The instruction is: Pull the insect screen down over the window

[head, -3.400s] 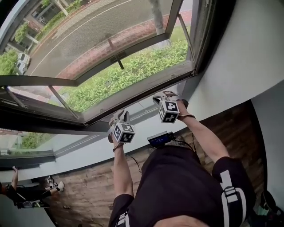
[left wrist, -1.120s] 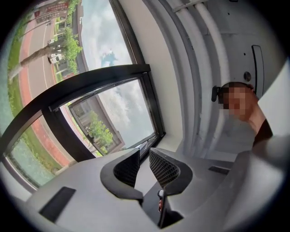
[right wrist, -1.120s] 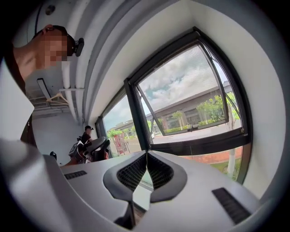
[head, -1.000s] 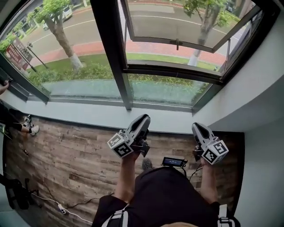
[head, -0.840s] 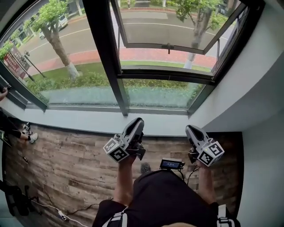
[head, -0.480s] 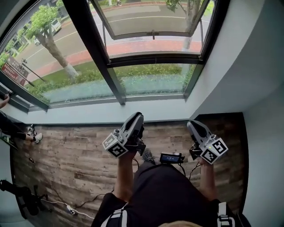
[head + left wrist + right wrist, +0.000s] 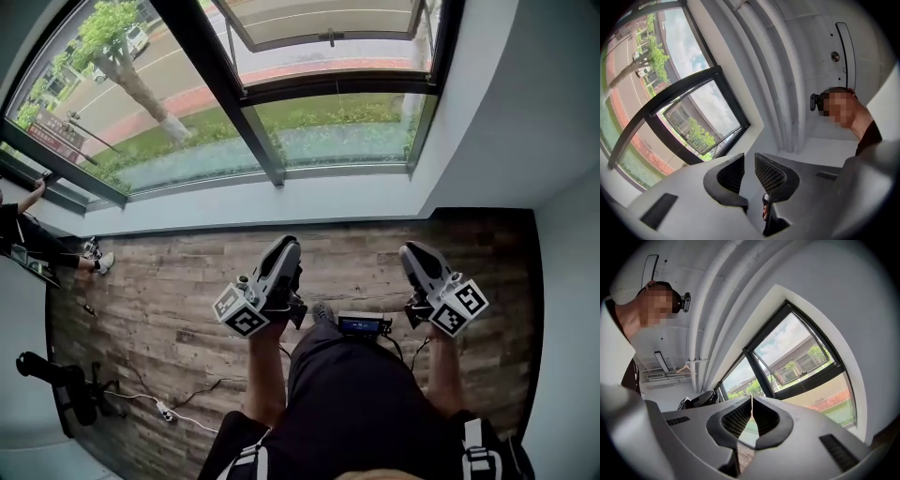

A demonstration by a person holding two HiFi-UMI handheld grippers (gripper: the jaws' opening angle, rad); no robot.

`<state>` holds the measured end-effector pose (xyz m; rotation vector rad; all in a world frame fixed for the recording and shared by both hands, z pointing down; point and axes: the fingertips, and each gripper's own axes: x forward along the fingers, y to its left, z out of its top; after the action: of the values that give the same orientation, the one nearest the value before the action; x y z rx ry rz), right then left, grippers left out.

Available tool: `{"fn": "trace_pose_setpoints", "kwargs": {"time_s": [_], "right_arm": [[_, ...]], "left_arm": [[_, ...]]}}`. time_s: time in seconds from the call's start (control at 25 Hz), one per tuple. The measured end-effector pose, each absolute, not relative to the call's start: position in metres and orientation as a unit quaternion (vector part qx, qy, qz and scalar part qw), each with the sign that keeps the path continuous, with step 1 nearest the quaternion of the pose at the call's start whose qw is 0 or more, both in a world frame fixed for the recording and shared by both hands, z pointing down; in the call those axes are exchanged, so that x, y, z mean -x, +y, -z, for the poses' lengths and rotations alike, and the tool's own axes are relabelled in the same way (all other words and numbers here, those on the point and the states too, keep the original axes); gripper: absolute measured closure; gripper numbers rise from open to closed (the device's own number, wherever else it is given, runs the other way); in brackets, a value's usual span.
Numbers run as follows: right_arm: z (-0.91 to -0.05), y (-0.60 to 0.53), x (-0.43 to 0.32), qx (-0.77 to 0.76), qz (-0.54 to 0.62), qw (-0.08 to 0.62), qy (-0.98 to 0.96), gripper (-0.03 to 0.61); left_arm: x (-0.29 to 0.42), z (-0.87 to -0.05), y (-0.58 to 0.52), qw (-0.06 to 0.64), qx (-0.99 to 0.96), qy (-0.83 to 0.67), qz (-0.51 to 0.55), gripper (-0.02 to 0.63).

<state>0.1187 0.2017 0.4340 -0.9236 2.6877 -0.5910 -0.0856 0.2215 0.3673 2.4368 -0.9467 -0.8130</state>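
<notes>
One window (image 7: 232, 94): fills the upper part of the head view, with a dark frame and a pane at the top swung outward over the street (whether an insect screen covers any of it I cannot tell). It is well apart from both grippers.
Floor (image 7: 159, 272): wood planks across the middle of the frame, below the pale sill.
Person: dark clothes (image 7: 356, 394) at bottom centre, both forearms reaching up the frame.
Other person (image 7: 23, 234): at the left edge, one arm raised to the window frame.
Left gripper (image 7: 286, 248): centre-left over the floor, pointing toward the window. Its jaws stand a little apart, with only pale wall showing between them.
Right gripper (image 7: 411, 251): centre-right, about level with the left one. Its jaw tips meet and nothing is held.
Small screen device (image 7: 359, 325): between the grippers, at the person's waist.
Power strip (image 7: 167, 410): lower left, on the floor with its cable.
</notes>
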Motion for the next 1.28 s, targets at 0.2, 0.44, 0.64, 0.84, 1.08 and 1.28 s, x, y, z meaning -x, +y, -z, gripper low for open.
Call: {"fn": "trace_pose_setpoints", "kwargs": {"time_s": [0.2,0.44,0.64,0.84,1.08,1.28], "right_arm": [[-0.416,0.218,-0.108,0.328,0.175,0.126,0.920,0.569],[-0.401,0.235,-0.090,0.357,0.175,0.157,0.904,0.569],[-0.395,0.259,-0.063,0.379,0.182,0.169,0.892,0.569],[-0.389,0.285,-0.052,0.383,0.182,0.162,0.891,0.569],[-0.387,0.301,-0.047,0.395,0.182,0.171,0.884,0.569],[-0.375,0.307,-0.041,0.370,0.178,0.183,0.893,0.569]], "left_arm": [[0.090,-0.354,0.235,0.185,-0.884,-0.308,0.300,0.551],[0.121,-0.353,0.255,0.184,-0.888,-0.296,0.301,0.551],[0.162,-0.364,0.271,0.195,-0.881,-0.291,0.318,0.551],[0.168,-0.372,0.291,0.200,-0.877,-0.278,0.338,0.551],[0.168,-0.366,0.307,0.201,-0.886,-0.263,0.325,0.551],[0.175,-0.351,0.321,0.179,-0.887,-0.285,0.315,0.551]]}}
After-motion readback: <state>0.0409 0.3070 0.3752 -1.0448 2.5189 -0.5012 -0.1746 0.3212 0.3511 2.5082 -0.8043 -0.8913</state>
